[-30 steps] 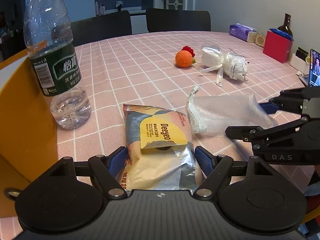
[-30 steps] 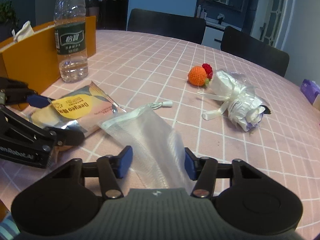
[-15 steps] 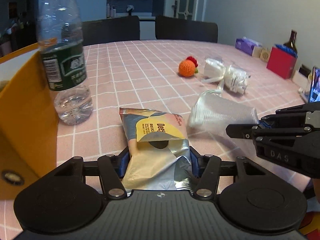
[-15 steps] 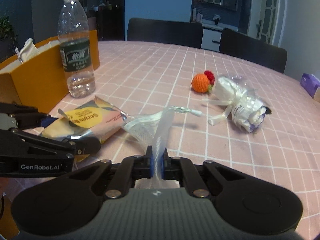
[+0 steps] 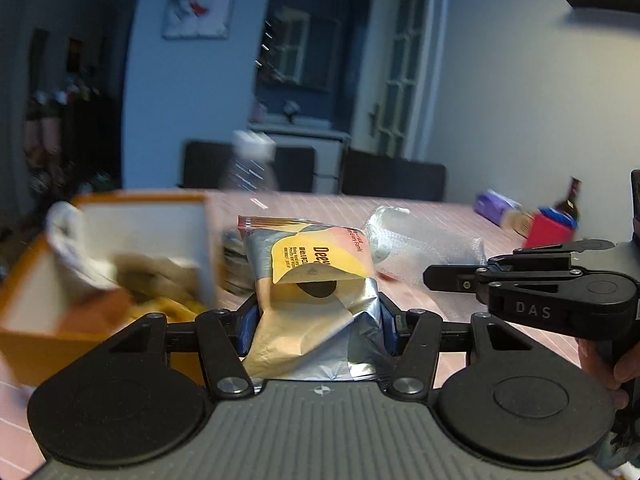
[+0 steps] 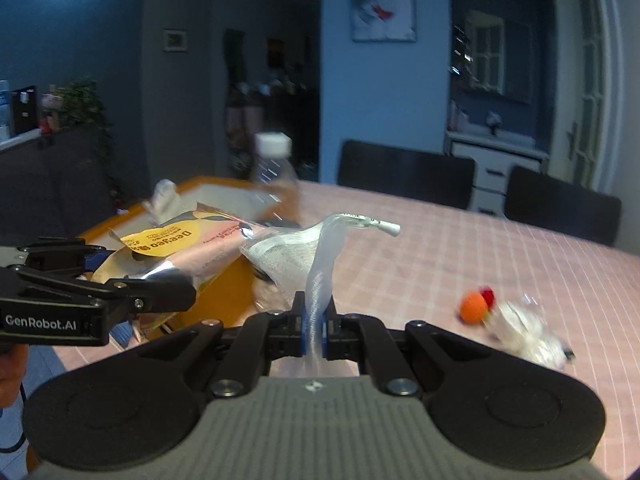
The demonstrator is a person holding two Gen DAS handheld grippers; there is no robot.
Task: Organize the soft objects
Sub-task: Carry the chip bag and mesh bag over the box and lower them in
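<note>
My left gripper (image 5: 318, 328) is shut on a silver and yellow Deeyeo packet (image 5: 316, 280), held in the air with its top edge forward. It hangs just right of an open orange box (image 5: 120, 240) that has a white cloth and other soft things inside. My right gripper (image 6: 314, 328) is shut on a thin white mesh bag (image 6: 296, 256), which stands up from the pads and droops to the left. In the right wrist view the packet (image 6: 172, 244) and left gripper (image 6: 120, 276) are above the orange box (image 6: 224, 292). The mesh bag (image 5: 424, 248) shows beside the packet.
A clear water bottle (image 6: 276, 176) stands by the box's far corner. On the pink checked table (image 6: 440, 248) lie an orange crochet ball (image 6: 474, 308) and a white wrapped bundle (image 6: 528, 332). A red box (image 5: 548, 232) and purple pack (image 5: 496, 208) sit far right. Dark chairs (image 6: 404, 176) line the far edge.
Both grippers closed on their items, the left on the packet and the right on the mesh bag. They then lifted them off the table and swung left toward the orange box.
</note>
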